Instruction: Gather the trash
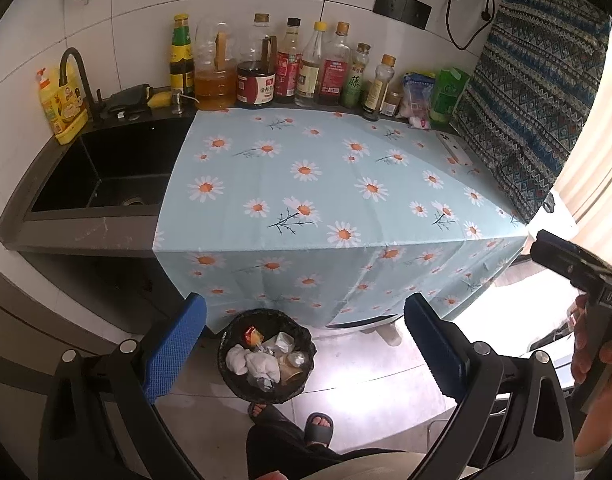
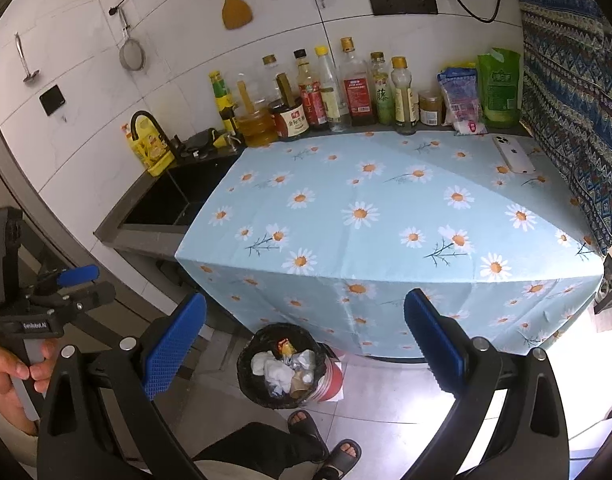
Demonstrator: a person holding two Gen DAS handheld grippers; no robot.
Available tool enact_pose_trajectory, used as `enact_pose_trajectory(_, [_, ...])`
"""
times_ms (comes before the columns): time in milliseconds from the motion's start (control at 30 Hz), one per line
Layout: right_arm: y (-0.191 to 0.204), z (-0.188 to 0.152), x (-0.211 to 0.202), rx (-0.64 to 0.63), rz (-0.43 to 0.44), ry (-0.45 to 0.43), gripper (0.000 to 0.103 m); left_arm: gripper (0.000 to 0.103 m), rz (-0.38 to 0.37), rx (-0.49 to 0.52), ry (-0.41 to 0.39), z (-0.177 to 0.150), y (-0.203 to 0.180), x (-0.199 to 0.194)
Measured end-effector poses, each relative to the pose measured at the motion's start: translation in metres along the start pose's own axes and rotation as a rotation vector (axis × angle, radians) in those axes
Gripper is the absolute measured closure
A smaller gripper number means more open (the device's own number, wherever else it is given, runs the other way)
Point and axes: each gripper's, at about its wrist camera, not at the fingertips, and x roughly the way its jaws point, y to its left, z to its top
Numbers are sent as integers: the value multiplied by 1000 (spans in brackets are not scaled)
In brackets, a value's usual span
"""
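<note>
The trash [image 1: 265, 354] lies gathered in the bin [image 1: 229, 330] on the floor: crumpled white tissue, a small red and yellow wrapper, a paper cup and some clear plastic, all inside the black liner. The bin stands just in front of the counter's front edge, below the hanging skirt of the daisy cloth [image 1: 326, 184], nearer the cloth's sink-side corner than its far corner, with the person's sandalled feet [image 1: 318, 428] just beside it.

From both claws the bin lies forward and down. The left gripper [image 1: 306, 344] has it almost centred between its blue pads, slightly towards the left pad. The right gripper [image 2: 306, 344] sees it a little left of centre too. Neither arm looks clearly nearer, since both hang above the bin at much the same height.

Both claws stand wide apart with nothing between the pads.

The cloth's top shows no loose trash as far as both views reach. A white phone [image 2: 513, 154] lies by its back right corner, and bottles [image 2: 330, 88] line the back edge. My judgement is that the collecting looks finished, or that any remaining piece lies out of view.
</note>
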Motion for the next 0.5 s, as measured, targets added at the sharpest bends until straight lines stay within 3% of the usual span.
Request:
enact_pose_trajectory(233, [-2,4,4,-12,-6,6,5,7,47,3,3,0,1,4])
enact_pose_trajectory(500, [-5,0,4,1,-5,24,5,7,49,3,-3,3,-1,5])
